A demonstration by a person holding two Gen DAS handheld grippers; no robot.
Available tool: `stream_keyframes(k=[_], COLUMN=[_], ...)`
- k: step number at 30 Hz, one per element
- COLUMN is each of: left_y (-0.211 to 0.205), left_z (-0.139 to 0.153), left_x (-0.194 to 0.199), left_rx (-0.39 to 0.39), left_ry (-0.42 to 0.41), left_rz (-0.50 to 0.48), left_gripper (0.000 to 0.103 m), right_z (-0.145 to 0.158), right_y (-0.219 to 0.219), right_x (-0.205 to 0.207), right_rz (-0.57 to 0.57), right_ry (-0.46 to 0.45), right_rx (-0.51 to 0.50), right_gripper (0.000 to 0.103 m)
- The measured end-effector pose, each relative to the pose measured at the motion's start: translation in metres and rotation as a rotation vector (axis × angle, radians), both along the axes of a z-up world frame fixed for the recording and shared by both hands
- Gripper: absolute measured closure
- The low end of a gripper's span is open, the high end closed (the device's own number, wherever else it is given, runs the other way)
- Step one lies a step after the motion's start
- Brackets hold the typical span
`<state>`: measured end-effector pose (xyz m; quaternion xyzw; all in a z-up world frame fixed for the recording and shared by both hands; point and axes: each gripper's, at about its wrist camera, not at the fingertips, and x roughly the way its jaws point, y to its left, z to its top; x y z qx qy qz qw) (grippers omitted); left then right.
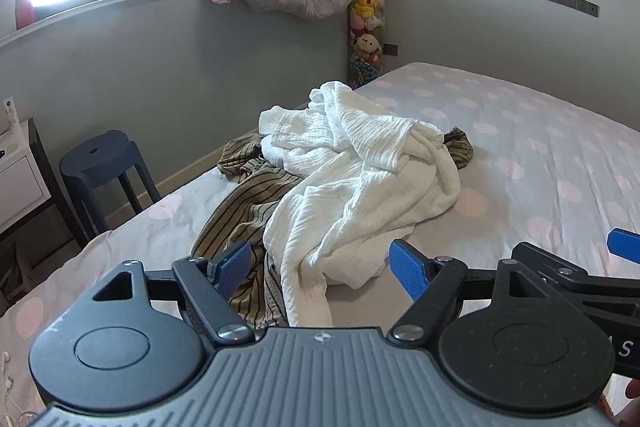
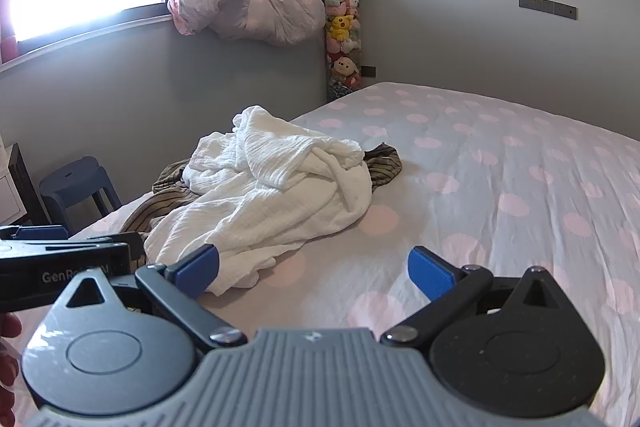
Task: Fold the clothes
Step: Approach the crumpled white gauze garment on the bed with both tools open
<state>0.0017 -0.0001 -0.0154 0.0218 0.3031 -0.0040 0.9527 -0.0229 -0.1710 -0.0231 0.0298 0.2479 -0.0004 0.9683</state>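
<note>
Both hand-held grippers hover low over the near edge of the bed [image 1: 540,131], side by side and tilted down. On the left, the left hand-held gripper [image 1: 324,267] has its blue pads spread wide and holds nothing; between them lie the hem of the striped garment [image 1: 236,219] and the lower end of the white crinkled garment [image 1: 360,187]. This white piece is crumpled on top of the striped one, near the left side of the bed. On the right, the right hand-held gripper [image 2: 314,269] is also fully open and empty, with mostly bare sheet before it. I judge that folding has not begun: next, each gripper should take one corner of the white garment and pull it flat.
</note>
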Motion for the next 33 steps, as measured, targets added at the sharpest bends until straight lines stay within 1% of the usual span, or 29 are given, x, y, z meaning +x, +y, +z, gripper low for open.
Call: stream_keyframes(k=[17,29,33], left_y=[-0.0016,0.0015,0.0015], left_z=[-0.0011,-0.0009,-0.0013], left_x=[0.0013,0.0017,0.0022], left_rx=[0.000,-0.010,-0.003], left_ry=[0.007,0.015,0.012], left_rz=[-0.004,0.000,0.001], left_gripper=[0.027,0.027,0.027], right_z=[-0.0024,-0.0031,-0.0045], right_y=[0.0013,0.0009,0.0004], right_x=[0.0016,0.0021,0.0015], right_rz=[-0.002,0.003,0.008], right_ry=[-0.007,-0.005,-0.009], right_rx=[-0.014,-0.012,-0.003], right_gripper=[0.002,0.002,0.002])
